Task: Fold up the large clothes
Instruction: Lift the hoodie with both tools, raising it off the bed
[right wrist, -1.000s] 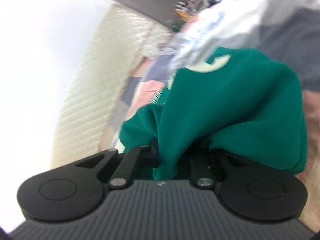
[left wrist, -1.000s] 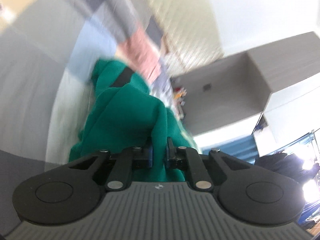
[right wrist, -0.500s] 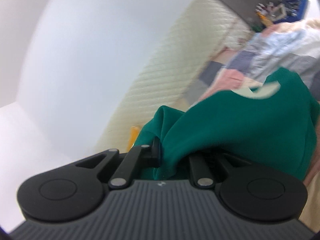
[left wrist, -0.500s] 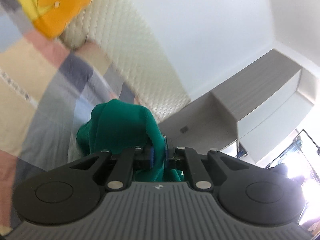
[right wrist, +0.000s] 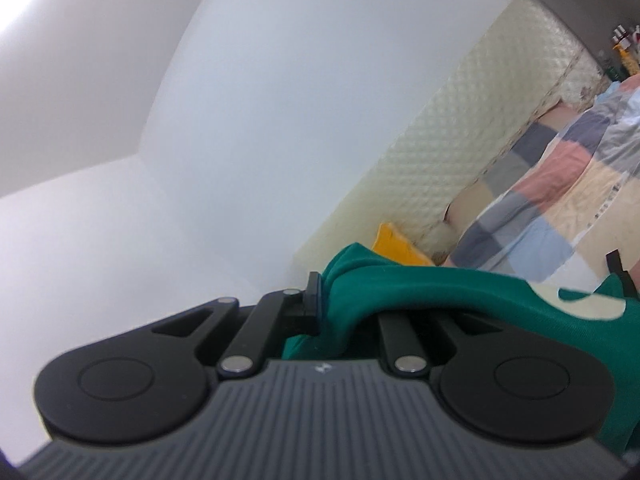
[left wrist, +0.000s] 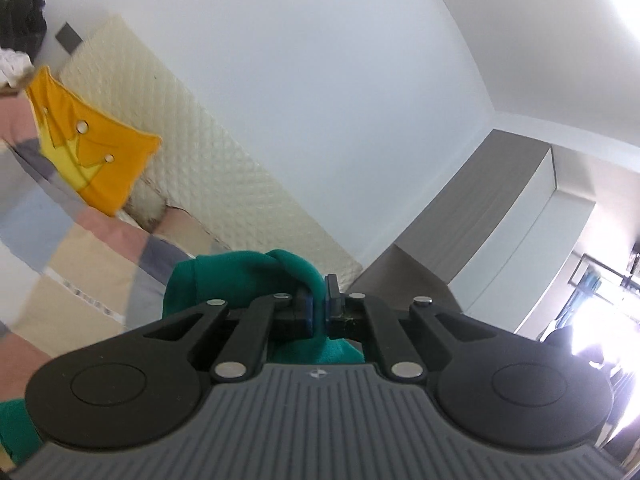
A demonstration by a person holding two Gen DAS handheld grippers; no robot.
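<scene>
A green garment [left wrist: 236, 276] with a pale print [right wrist: 580, 304] is held up in the air by both grippers. My left gripper [left wrist: 318, 300] is shut on a fold of the green cloth, which bunches over its left finger. My right gripper [right wrist: 340, 312] is shut on another part of the same garment [right wrist: 440, 292]; the cloth drapes over and hides its right finger. Both cameras tilt up toward the wall and ceiling.
A bed with a patchwork cover [left wrist: 60, 248] [right wrist: 560, 200] lies below, with a cream quilted headboard [left wrist: 192, 152] [right wrist: 460, 120]. An orange pillow [left wrist: 88, 152] [right wrist: 396, 244] leans on it. A grey wardrobe [left wrist: 480, 240] stands at the right.
Both grippers have lifted and tilted upward with the green garment still clamped; the bed has dropped low in both views and wall and ceiling now fill them.
</scene>
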